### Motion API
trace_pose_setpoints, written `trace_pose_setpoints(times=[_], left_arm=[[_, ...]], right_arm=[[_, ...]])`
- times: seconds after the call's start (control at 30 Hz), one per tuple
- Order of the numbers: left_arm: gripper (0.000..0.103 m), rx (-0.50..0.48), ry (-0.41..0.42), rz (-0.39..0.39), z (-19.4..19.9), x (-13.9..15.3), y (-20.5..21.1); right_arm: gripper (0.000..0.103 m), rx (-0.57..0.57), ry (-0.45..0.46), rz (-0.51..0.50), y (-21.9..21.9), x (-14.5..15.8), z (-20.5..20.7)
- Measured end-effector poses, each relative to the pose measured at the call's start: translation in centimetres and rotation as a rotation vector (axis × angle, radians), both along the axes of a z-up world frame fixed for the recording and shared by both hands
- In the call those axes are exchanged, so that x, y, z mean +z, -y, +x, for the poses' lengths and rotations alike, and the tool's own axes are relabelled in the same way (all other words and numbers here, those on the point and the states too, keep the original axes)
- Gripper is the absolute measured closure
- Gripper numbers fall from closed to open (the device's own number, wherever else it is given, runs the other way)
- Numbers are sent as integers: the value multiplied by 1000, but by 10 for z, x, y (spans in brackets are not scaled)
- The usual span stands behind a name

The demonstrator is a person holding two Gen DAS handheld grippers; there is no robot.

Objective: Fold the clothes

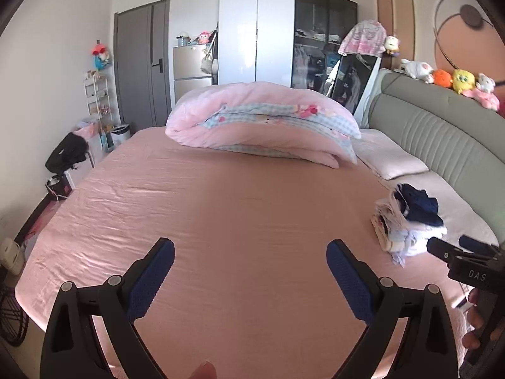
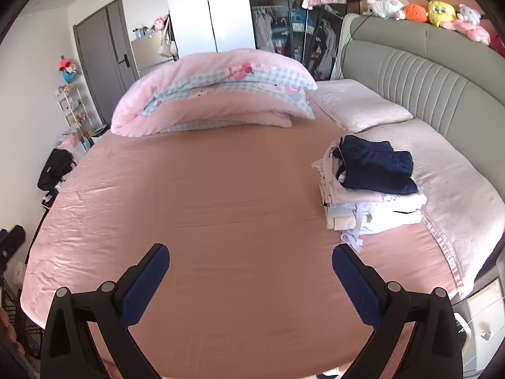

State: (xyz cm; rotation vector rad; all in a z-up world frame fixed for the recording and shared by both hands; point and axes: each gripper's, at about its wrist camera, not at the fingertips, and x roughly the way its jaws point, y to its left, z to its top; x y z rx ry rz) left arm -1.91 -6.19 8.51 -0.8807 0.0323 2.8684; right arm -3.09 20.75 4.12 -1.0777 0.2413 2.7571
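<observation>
Right wrist: bare pink bed (image 2: pixel 221 208)

Right gripper (image 2: pixel 251 260) gapes empty over pink bed (image 2: pixel 221 208); folded clothes stack (image 2: pixel 369 186) right.

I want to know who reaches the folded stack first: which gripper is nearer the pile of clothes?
Right. The right gripper hangs open just short of the pile of clothes, which lies ahead to its right. The left gripper, also open, is farther off, with the right gripper between it and the pile.
</observation>
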Motion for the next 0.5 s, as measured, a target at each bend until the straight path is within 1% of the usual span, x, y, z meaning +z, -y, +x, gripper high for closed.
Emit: trace_pose_setpoints(times=[0.07, 0.13, 0.17, 0.27, 0.33, 0.4, 0.5], left_arm=[[5, 2, -16, -11, 19, 4, -2], [5, 7, -27, -12, 38, 7, -4], [5, 14, -24, 7, 46, 7, -4], [5, 26, 5, 57, 62, 0, -8], [5, 36, 11, 52, 73, -8, -13], [5, 38, 23, 40, 81, -14, -18], [5, 33, 69, 59, 87, -25, -22]], right_arm=[[0, 11, -29, 34, 4, 7, 21], [0, -3, -57, 87, 12, 12, 41], [0, -8, -63, 108, 16, 11, 50], [0, 1, -20, 105, 25, -4, 71], [0, 9, 9, 100, 30, -14, 83], [0, 14, 13, 134, 37, -22, 92], [0, 26, 23, 154, 43, -29, 101]])
